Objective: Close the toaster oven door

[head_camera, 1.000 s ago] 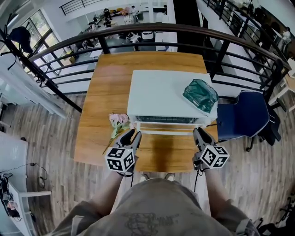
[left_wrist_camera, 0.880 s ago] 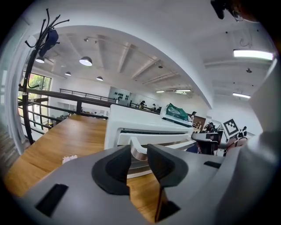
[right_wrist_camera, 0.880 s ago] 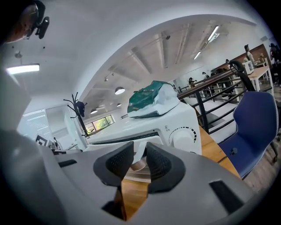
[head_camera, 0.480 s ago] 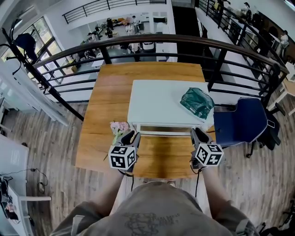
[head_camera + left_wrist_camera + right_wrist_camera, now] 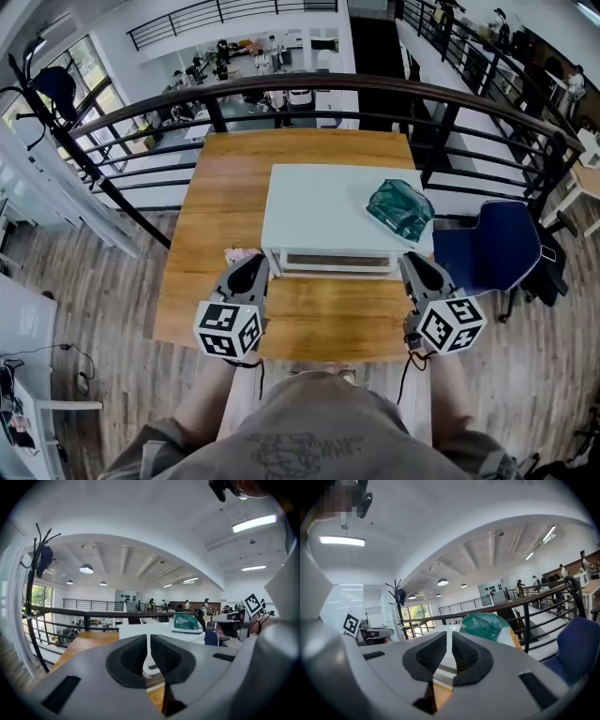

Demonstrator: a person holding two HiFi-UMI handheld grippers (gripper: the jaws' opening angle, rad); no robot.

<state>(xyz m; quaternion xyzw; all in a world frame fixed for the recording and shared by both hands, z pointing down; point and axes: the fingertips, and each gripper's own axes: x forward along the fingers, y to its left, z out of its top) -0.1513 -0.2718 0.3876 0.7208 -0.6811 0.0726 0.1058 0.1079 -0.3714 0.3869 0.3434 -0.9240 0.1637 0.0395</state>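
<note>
The white toaster oven [image 5: 323, 211] stands on the wooden table [image 5: 216, 187], its door [image 5: 333, 262] upright against the front. A green cloth [image 5: 401, 209] lies on its top right. My left gripper [image 5: 249, 271] hovers off the oven's front left corner. My right gripper [image 5: 414, 266] hovers off the front right corner. Neither touches the oven. In the left gripper view my left gripper [image 5: 149, 641] has its jaws closing, nearly together, with nothing between them and the oven [image 5: 140, 631] beyond. In the right gripper view my right gripper [image 5: 450, 641] is the same, with the cloth [image 5: 485, 625] behind.
Pink flowers [image 5: 234, 253] lie on the table just left of the oven, partly hidden by my left gripper. A black railing [image 5: 309, 82] curves behind the table. A blue chair [image 5: 492, 244] stands to the right.
The oven door, lowered with the rack showing a second ago, now stands up against the front. Both grippers have drawn back towards me and their jaws have narrowed.
</note>
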